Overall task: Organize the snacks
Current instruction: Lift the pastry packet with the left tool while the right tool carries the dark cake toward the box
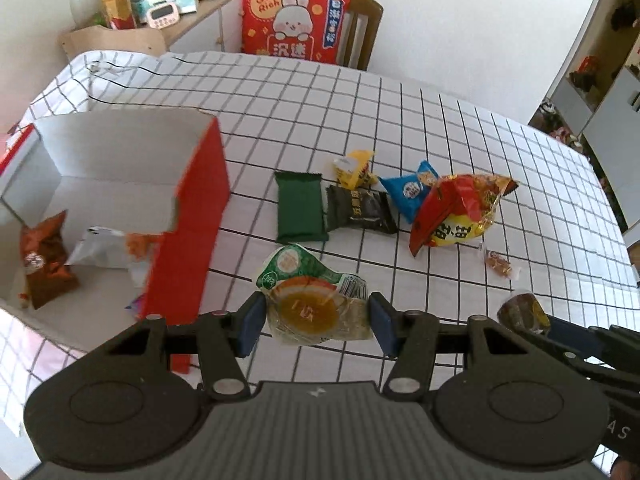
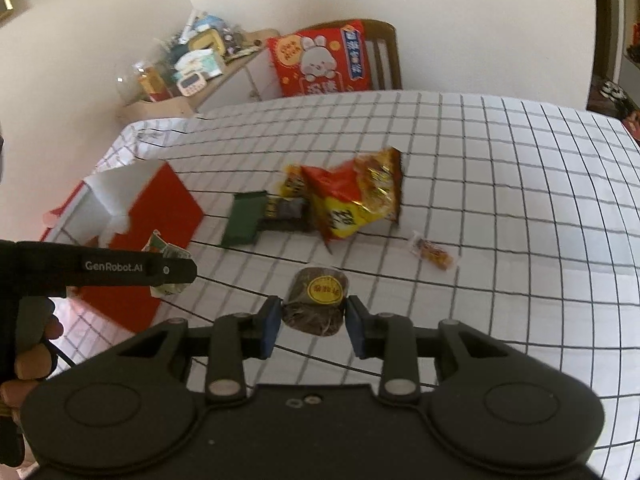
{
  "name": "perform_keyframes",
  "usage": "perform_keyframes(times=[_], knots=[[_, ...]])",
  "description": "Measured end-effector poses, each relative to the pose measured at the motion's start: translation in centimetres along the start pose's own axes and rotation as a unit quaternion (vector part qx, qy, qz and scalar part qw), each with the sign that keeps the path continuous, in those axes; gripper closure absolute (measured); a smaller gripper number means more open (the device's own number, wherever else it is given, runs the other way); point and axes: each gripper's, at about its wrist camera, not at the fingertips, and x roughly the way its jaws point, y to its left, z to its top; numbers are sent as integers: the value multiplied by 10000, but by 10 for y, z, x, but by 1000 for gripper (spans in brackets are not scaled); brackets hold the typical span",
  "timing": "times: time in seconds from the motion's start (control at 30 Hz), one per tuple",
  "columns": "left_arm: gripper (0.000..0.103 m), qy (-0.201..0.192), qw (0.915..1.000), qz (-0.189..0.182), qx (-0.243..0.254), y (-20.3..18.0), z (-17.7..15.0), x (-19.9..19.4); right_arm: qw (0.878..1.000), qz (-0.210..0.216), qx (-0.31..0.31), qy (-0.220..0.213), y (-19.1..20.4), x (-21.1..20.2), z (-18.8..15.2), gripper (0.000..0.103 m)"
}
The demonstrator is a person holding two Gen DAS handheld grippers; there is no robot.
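My left gripper (image 1: 317,322) is shut on a clear pack with an orange disc and green label (image 1: 312,300), held above the table just right of the red box (image 1: 192,216). The box is open, white inside, with a brown packet (image 1: 44,260) and a white packet (image 1: 106,246) in it. My right gripper (image 2: 312,326) is shut on a round dark brown snack with a yellow sticker (image 2: 320,300); it also shows in the left wrist view (image 1: 522,312). On the checked tablecloth lie a green packet (image 1: 300,208), a black packet (image 1: 360,210), a yellow packet (image 1: 354,166), a blue packet (image 1: 412,190) and a big red-yellow bag (image 1: 460,212).
A small wrapped candy (image 1: 500,266) lies right of the big bag. A chair with a red rabbit cushion (image 1: 292,24) stands at the table's far edge. A cluttered sideboard (image 1: 152,4) stands at the back left. The left gripper (image 2: 160,270) shows beside the red box (image 2: 160,208) in the right wrist view.
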Motion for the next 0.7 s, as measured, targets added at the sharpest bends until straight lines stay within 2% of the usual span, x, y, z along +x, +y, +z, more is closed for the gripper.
perform_keyframes(times=[0.33,0.7], knots=[[47,-334,9991,12,-275,46,10,-42,9986,313,-387,-200,56,-8,18,69],[47,-648,9951,358,-662,116,28,-61,9917,693,-1044,-287,138,12,40,70]])
